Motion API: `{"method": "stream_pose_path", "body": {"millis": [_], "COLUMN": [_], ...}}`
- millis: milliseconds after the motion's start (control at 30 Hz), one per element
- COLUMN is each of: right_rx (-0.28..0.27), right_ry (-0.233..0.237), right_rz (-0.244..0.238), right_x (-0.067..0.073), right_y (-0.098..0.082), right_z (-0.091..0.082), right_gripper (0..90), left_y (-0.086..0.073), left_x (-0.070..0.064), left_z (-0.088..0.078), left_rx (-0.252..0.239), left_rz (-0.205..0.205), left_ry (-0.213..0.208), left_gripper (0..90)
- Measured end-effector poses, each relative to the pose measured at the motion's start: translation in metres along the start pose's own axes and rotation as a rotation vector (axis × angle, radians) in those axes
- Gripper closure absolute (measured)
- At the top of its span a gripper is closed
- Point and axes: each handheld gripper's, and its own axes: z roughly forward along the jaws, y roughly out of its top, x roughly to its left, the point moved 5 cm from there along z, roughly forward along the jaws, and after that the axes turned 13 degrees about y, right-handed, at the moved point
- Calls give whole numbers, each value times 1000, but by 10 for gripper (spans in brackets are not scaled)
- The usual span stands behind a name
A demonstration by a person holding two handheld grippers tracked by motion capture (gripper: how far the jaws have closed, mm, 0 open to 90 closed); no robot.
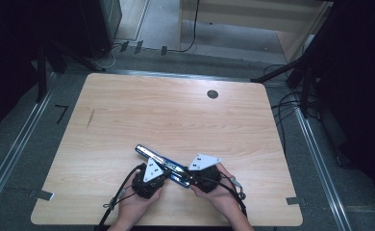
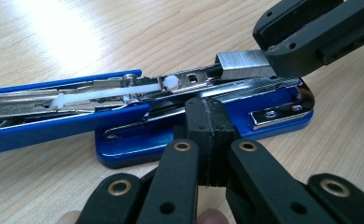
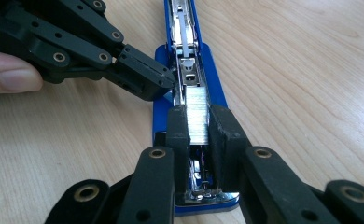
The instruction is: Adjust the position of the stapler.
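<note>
Light wooden table, round dark grommet near its far edge, grey floor

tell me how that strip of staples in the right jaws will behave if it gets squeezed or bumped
The strip of staples looks like thin glued metal legs, so it is probably light and may snap apart if bent. Its shiny sides look slippery. The right gripper pinches it above the open blue stapler, so a bump could tilt it.
</note>
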Motion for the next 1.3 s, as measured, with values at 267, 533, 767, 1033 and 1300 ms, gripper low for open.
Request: {"method": "stream_pose_path", "body": {"millis": [267, 533, 767, 1033, 1300], "right_rx": [23, 35, 42, 47, 50], "right_ry": [4, 11, 22, 33, 34], "right_rz": [-16, -12, -9, -3, -4], "right_x": [-1, -3, -3, -3, -3], "right_y": [2, 3, 4, 4, 4], "right_z": [0, -1, -1, -1, -1], "right_gripper": [796, 796, 796, 796, 795], "left_y": [0, 0, 0, 0, 0], "left_x": [0, 0, 0, 0, 0], "left_z": [0, 0, 0, 0, 0], "left_rx": [0, -1, -1, -1, 0], "left_rz": [0, 1, 1, 1, 2], "left_ry": [1, 1, 1, 0, 1], "left_gripper": [900, 900, 900, 900, 900]}}
